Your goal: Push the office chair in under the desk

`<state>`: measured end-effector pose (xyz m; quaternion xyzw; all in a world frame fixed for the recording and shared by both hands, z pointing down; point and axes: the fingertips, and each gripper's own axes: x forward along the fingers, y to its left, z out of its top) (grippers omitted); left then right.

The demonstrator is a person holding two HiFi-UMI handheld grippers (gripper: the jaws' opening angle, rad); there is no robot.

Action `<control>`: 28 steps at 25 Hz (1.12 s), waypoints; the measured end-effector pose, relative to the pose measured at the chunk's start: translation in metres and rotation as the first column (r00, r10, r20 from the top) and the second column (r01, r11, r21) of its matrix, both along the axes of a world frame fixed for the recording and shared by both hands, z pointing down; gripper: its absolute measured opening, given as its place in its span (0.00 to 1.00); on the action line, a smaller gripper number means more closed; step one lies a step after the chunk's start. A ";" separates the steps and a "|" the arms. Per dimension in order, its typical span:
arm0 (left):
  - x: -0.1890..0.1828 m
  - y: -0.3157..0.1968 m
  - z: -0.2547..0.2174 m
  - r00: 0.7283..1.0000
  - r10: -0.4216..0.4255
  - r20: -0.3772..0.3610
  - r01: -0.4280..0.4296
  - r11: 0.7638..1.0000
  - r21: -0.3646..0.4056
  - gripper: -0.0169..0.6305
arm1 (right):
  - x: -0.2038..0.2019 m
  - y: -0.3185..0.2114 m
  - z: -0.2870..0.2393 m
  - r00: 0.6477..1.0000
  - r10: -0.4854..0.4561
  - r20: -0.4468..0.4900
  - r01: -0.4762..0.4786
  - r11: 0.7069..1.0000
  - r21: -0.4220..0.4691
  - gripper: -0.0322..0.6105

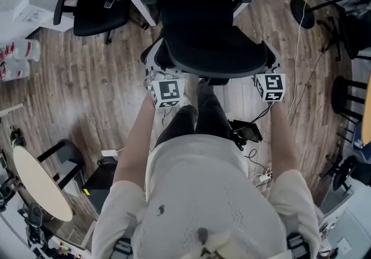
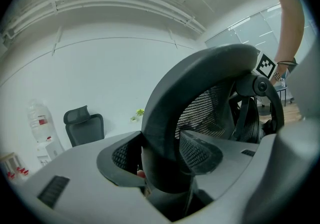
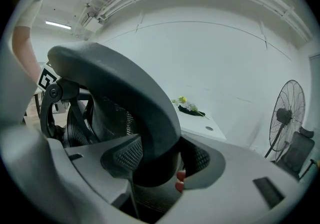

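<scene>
jaws clamping office chair (image 2: 190,80) backrest seen only in gripper views

Both arms out fwd, approx parallel; L forearm (image 1: 134,142) & R forearm (image 1: 282,136) bare. L gripper (image 2: 160,155): jaws wide, pads pressed either side of chair back rim (image 2: 165,107). R gripper (image 3: 162,160): same, clamped on rim at opp. side.

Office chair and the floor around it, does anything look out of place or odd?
The office chair stands upright and looks undamaged. The only oddity is that loose cables and a small black device lie on the floor beside the person's legs, a possible trip hazard.
</scene>
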<state>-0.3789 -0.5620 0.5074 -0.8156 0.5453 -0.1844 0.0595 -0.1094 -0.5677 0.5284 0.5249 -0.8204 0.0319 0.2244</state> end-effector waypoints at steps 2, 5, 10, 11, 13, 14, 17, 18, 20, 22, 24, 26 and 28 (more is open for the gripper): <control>0.000 -0.006 0.000 1.000 -0.002 0.002 0.002 1.000 0.002 0.42 | 0.000 -0.006 0.000 1.000 -0.001 0.000 0.001 1.000 0.003 0.42; 0.000 -0.014 0.001 1.000 -0.004 0.008 0.004 1.000 0.004 0.42 | 0.000 -0.014 0.001 1.000 -0.001 0.002 0.001 1.000 0.003 0.42; -0.002 -0.026 0.001 1.000 -0.007 0.006 0.007 1.000 0.000 0.42 | -0.002 -0.027 0.002 1.000 -0.007 0.005 0.007 1.000 -0.001 0.42; -0.002 -0.029 0.001 1.000 -0.009 0.008 0.009 1.000 0.000 0.42 | -0.002 -0.030 0.002 1.000 -0.009 0.006 0.009 1.000 -0.001 0.42; -0.001 -0.037 0.001 1.000 -0.015 0.014 0.015 1.000 0.001 0.42 | -0.001 -0.039 0.002 1.000 -0.013 0.009 0.013 1.000 -0.005 0.42; 0.000 -0.041 0.000 1.000 -0.018 0.017 0.018 1.000 0.000 0.42 | 0.000 -0.043 0.001 1.000 -0.015 0.010 0.015 1.000 -0.007 0.42; 0.005 -0.050 0.000 1.000 -0.021 0.017 0.021 1.000 -0.004 0.42 | 0.004 -0.052 0.001 1.000 -0.019 0.012 0.019 1.000 -0.007 0.42; 0.006 -0.052 0.000 1.000 -0.022 0.016 0.022 1.000 -0.004 0.42 | 0.005 -0.055 0.001 1.000 -0.020 0.011 0.021 1.000 -0.005 0.42; 0.009 -0.056 0.000 1.000 -0.026 0.015 0.026 1.000 -0.003 0.42 | 0.008 -0.060 0.002 1.000 -0.024 0.011 0.024 1.000 -0.003 0.42; 0.012 -0.059 0.001 0.999 -0.032 0.013 0.032 0.999 -0.002 0.42 | 0.011 -0.064 0.003 0.999 -0.030 0.013 0.030 1.000 -0.004 0.42; 0.016 -0.058 0.002 0.999 -0.038 0.014 0.038 0.999 0.001 0.42 | 0.015 -0.065 0.005 0.999 -0.035 0.013 0.035 0.999 -0.003 0.42; 0.018 -0.057 0.004 0.999 -0.044 0.021 0.044 0.999 0.003 0.42 | 0.017 -0.065 0.006 0.999 -0.039 0.011 0.039 0.999 0.000 0.42; 0.017 -0.057 0.004 0.999 -0.049 0.023 0.049 0.999 0.005 0.42 | 0.016 -0.066 0.005 0.999 -0.043 0.008 0.043 0.999 0.005 0.42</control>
